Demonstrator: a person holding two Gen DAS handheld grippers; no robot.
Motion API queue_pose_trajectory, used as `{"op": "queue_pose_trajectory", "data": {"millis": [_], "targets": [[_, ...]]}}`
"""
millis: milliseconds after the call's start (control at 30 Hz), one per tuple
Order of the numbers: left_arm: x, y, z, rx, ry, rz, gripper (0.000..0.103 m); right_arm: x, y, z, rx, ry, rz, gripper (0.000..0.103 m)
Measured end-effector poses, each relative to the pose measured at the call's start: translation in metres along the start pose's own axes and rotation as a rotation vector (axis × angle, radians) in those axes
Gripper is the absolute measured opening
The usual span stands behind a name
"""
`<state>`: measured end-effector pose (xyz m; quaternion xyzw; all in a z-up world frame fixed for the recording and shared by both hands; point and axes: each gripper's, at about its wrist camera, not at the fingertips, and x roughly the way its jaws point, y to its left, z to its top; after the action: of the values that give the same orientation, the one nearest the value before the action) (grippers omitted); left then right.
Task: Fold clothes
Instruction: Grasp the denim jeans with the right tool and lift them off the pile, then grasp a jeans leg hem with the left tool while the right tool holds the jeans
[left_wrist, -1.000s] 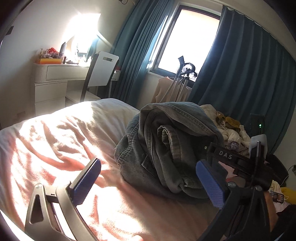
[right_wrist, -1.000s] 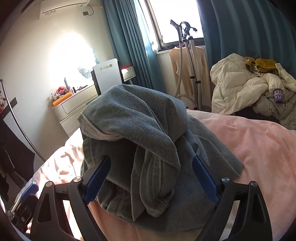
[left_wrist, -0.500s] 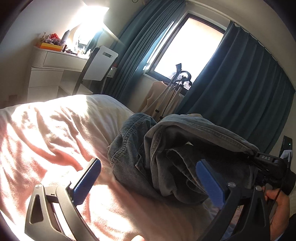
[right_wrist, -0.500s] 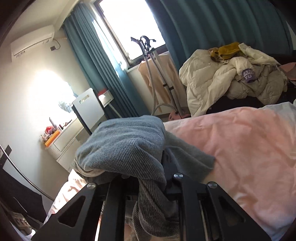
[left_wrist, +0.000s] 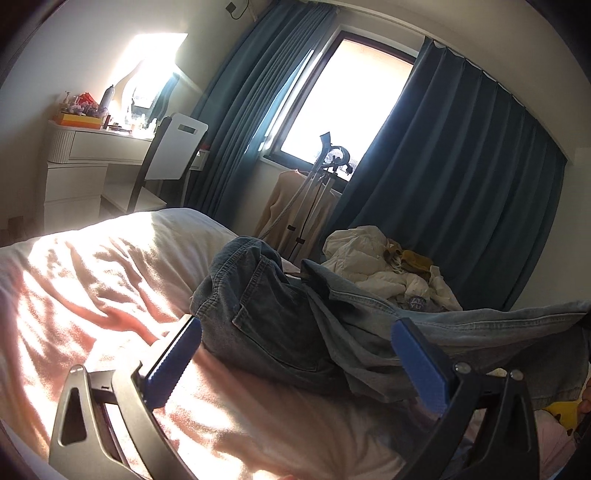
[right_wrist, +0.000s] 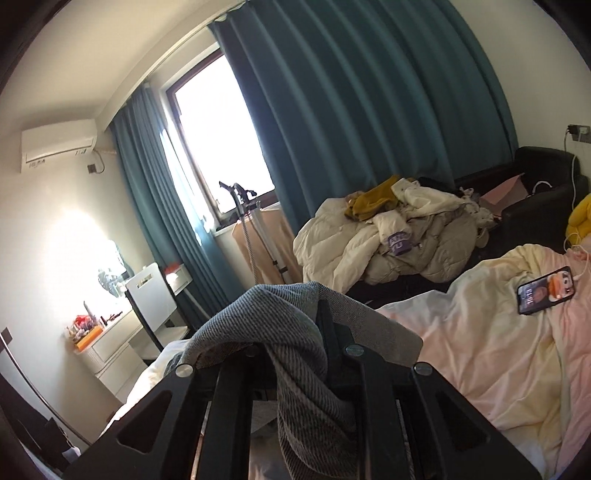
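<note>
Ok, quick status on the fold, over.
Right gripper shut on blue denim jeans, one end lifted. Left gripper open, empty. Black phone on pink bedding, clear.

Your faded blue-grey denim jeans (left_wrist: 273, 317) lie bunched on the pink bedcover, waistband end heaped towards the window, a back pocket with pale stitched seams facing you. One leg (left_wrist: 480, 325) is lifted off the heap and stretches taut to your right, its hemmed edge uppermost. In the right wrist view that same denim (right_wrist: 295, 332) drapes in thick twisted folds, showing its ribbed weave.
</note>
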<state>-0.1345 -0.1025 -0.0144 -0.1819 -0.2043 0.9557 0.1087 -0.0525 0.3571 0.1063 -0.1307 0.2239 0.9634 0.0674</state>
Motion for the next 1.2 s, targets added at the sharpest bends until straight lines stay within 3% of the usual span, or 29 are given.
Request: {"op": "queue_pose_trajectory", "data": {"millis": [200,333,500,567,700,900,967,1200], "targets": [[-0.011,-0.013,-0.005,0.019,0.029,-0.006,0.103,-0.054,-0.075,0.037,0.071,-0.107,-0.112,0.012],[-0.009,-0.020,-0.010,0.033,0.066,-0.015,0.103,-0.069,-0.133,0.033,0.131,-0.119,-0.205,0.012],[0.000,-0.024,-0.014,0.041,0.109,0.005,0.103,-0.041,-0.207,-0.016,0.209,0.056,-0.339,0.012],[0.005,-0.026,-0.016,0.041,0.127,0.008,0.103,-0.026,-0.236,-0.038,0.283,0.165,-0.364,0.012],[0.015,-0.022,-0.020,0.017,0.170,0.003,0.103,-0.005,-0.242,-0.052,0.224,0.270,-0.435,0.013],[0.037,0.003,-0.022,-0.114,0.259,-0.023,0.103,-0.014,-0.214,-0.050,0.111,0.255,-0.464,0.027],[0.051,0.011,-0.019,-0.149,0.290,-0.025,0.103,-0.024,-0.212,-0.049,0.136,0.238,-0.456,0.044],[0.105,0.040,-0.015,-0.255,0.356,0.003,0.103,-0.043,-0.207,-0.047,0.198,0.164,-0.416,0.050]]}}
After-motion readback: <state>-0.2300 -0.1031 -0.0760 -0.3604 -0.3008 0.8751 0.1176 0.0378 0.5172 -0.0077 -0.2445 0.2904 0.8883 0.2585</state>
